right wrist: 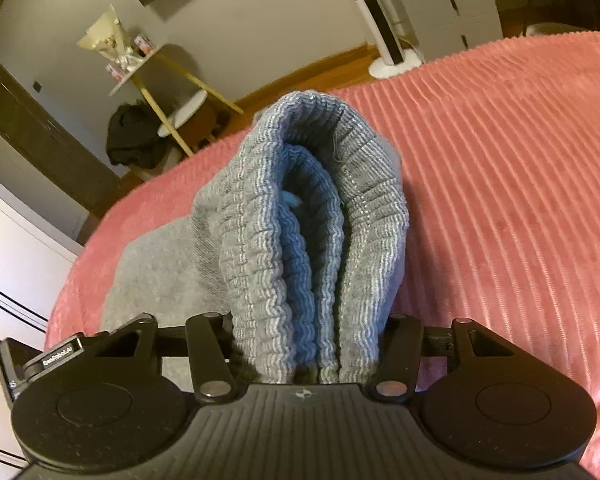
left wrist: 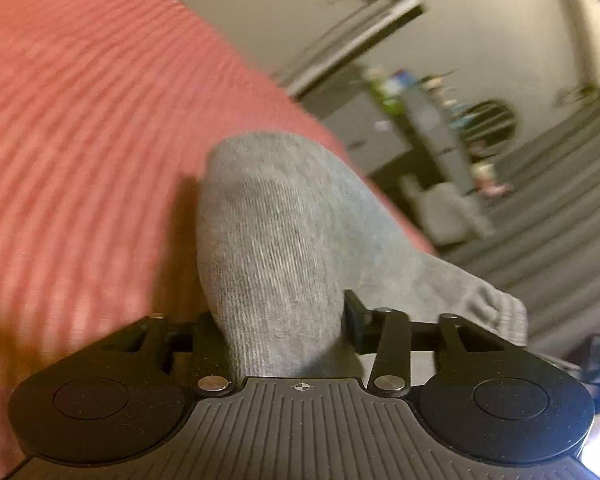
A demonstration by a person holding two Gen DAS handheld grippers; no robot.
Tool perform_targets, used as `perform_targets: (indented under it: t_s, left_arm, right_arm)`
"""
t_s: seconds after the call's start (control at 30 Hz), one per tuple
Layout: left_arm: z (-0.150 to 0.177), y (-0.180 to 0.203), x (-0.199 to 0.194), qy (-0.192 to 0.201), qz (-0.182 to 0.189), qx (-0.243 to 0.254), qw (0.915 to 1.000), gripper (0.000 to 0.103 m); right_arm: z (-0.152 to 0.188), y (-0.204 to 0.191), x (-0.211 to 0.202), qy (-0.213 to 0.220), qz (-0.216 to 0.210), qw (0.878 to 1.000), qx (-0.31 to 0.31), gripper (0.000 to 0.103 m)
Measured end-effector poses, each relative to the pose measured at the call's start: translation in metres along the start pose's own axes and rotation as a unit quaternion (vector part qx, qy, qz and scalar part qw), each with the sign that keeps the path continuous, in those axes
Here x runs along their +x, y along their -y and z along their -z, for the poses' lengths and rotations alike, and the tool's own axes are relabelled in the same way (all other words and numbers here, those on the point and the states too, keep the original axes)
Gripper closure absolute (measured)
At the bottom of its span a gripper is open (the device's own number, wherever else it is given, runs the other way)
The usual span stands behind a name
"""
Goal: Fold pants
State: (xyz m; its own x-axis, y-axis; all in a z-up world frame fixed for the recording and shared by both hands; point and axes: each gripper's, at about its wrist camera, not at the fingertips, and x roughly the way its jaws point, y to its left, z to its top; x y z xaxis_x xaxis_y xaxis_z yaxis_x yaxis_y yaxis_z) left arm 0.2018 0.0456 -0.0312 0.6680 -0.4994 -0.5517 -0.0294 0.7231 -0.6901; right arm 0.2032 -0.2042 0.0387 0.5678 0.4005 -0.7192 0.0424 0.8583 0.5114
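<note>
While both grippers hold the gray pants (right wrist: 300, 240) up off the pink bedspread (right wrist: 500, 180), the job looks like carrying one end over to lay it on the rest. The right gripper (right wrist: 306, 344) is squeezed tight on the stretchy waistband (right wrist: 340, 152), which is bunched into thick ribbed folds between its jaws. The left gripper (left wrist: 284, 320) is squeezed on a smooth, soft bit of the same gray cloth, with a ribbed edge (left wrist: 496, 312) hanging off to its right side. More gray cloth lies flat on the bedspread below and to the left of the right gripper. I think the best way is to keep both grips firm and move both hands together at the same height, so the cloth stays level and does not twist. The left view is blurry, so going slower may help. The thick bunch could slip out, so let go only once the cloth rests flat and the edges line up.
</note>
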Motion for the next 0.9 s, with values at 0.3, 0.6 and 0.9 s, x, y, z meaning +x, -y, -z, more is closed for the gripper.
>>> perform_targets:
  t_s: [0.3,0.6,0.9]
  left_arm:
    - [0.004,0.051,-0.038,0.131,-0.123,0.092,0.9794,0.046]
    - [0.029,0.059,0.001,0.098,-0.107,0.168,0.9750,0.038]
    - [0.039,0.061,0.006,0.097,-0.156,0.210,0.9602,0.037]
  right_arm:
    - [0.054,-0.009,-0.066,0.167,0.102,0.981,-0.015,0.028]
    - [0.073,-0.076,0.002,0.176,0.129,0.961,-0.170,0.053]
    - [0.040,-0.051,0.024,0.164,0.154,0.957,-0.182,0.103]
